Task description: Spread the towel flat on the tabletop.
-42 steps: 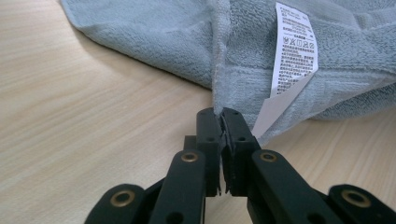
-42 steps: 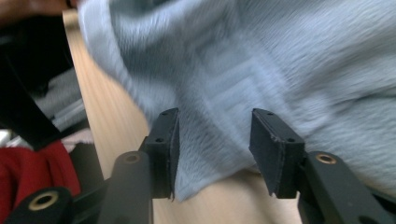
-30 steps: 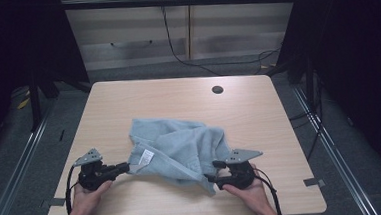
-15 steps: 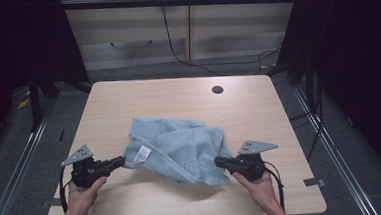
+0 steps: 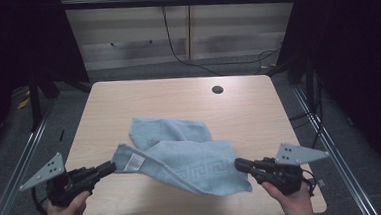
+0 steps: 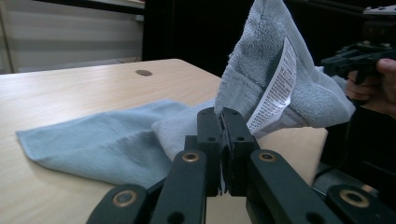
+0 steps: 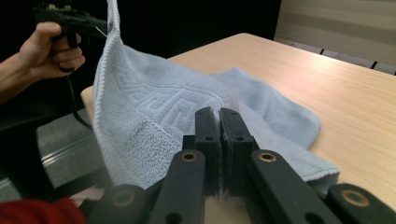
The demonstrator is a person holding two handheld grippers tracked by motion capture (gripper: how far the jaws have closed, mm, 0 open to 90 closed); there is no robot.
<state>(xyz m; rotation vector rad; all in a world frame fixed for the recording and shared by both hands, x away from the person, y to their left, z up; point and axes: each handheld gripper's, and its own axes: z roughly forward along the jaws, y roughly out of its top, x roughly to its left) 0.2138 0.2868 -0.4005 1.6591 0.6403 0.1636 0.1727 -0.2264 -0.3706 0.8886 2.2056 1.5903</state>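
A light blue towel (image 5: 181,155) with a key-pattern border lies partly on the wooden table (image 5: 178,98), and its near edge is lifted off the surface. My left gripper (image 5: 111,167) is shut on the near left corner beside the white care label (image 5: 132,162). In the left gripper view the jaws (image 6: 223,116) pinch the towel (image 6: 102,140) just under the label (image 6: 275,88). My right gripper (image 5: 238,164) is shut on the near right corner. In the right gripper view its jaws (image 7: 219,116) clamp the hem, and the towel (image 7: 149,112) stretches across to the left gripper (image 7: 70,18).
A dark round hole (image 5: 217,90) sits in the table's far right part. Bare tabletop surrounds the towel. Metal rails (image 5: 25,147) run along the floor on both sides, and cables (image 5: 174,43) trail behind the table.
Both grippers have risen and drawn apart toward the table's near corners. The towel's near edge has come up off the table and stretched between them.
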